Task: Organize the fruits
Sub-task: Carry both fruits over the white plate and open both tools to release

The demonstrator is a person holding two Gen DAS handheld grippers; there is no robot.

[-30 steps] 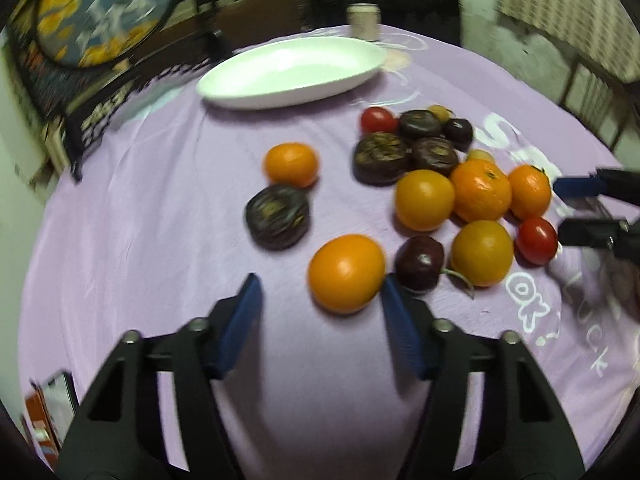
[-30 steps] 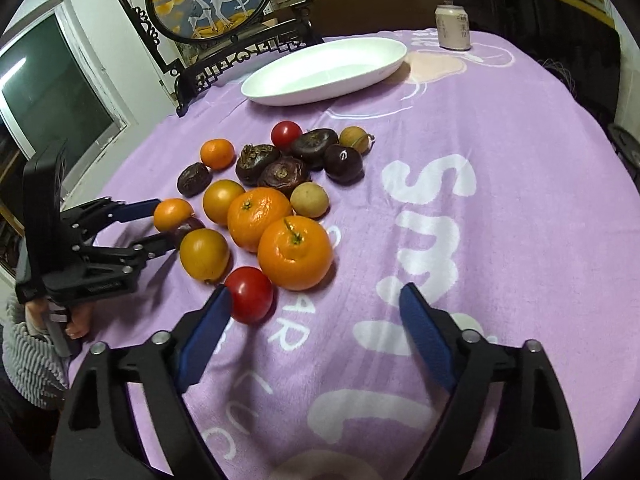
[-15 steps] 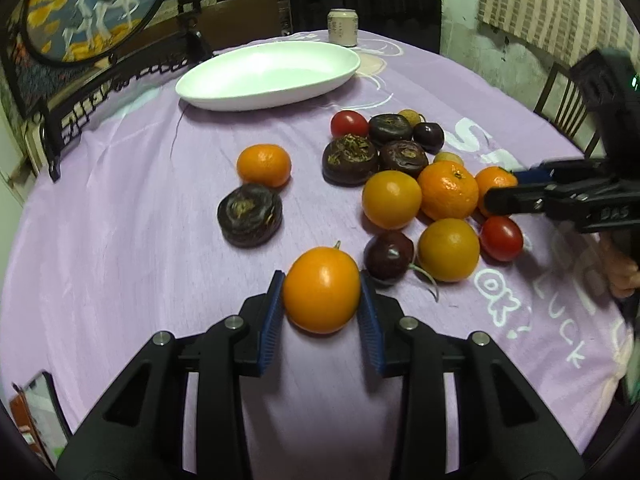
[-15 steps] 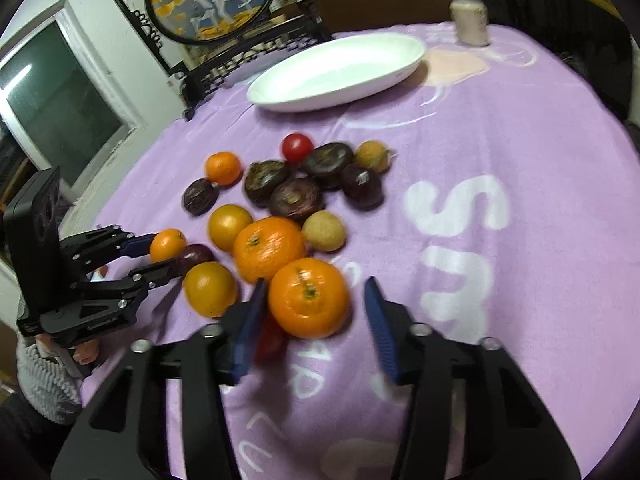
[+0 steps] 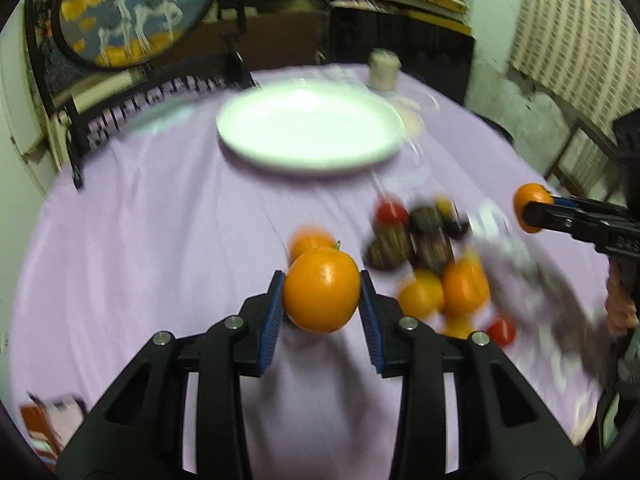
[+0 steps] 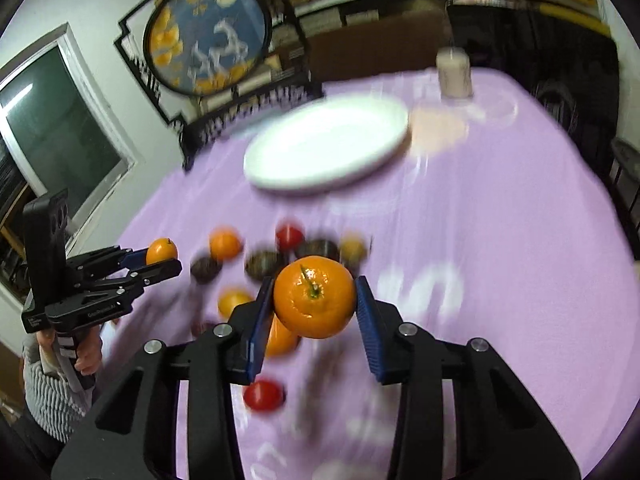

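In the left wrist view my left gripper (image 5: 321, 280) is shut on a smooth orange fruit (image 5: 322, 300), lifted above the purple tablecloth (image 5: 160, 260). My right gripper (image 6: 313, 284) holds a stemmed orange (image 6: 314, 304) between its blue pads, lifted too, its jaws still closing on it. Each gripper also shows in the other's view: the right gripper (image 5: 536, 216) at the far right, the left gripper (image 6: 160, 258) at the left. An empty white oval plate (image 5: 310, 132) (image 6: 326, 148) lies at the far side. Blurred loose fruit (image 5: 424, 248) stays on the cloth below.
A pale can (image 5: 384, 70) (image 6: 454, 72) stands behind the plate. A round framed picture (image 6: 208, 36) on a dark stand sits at the table's far left edge. A person's hand (image 6: 86, 356) holds the left gripper's handle. A chair (image 5: 580, 160) stands at the right.
Both grippers closed on their oranges and lifted them off the cloth. The views now tilt up toward the plate, and the fruit pile has dropped lower and blurred.
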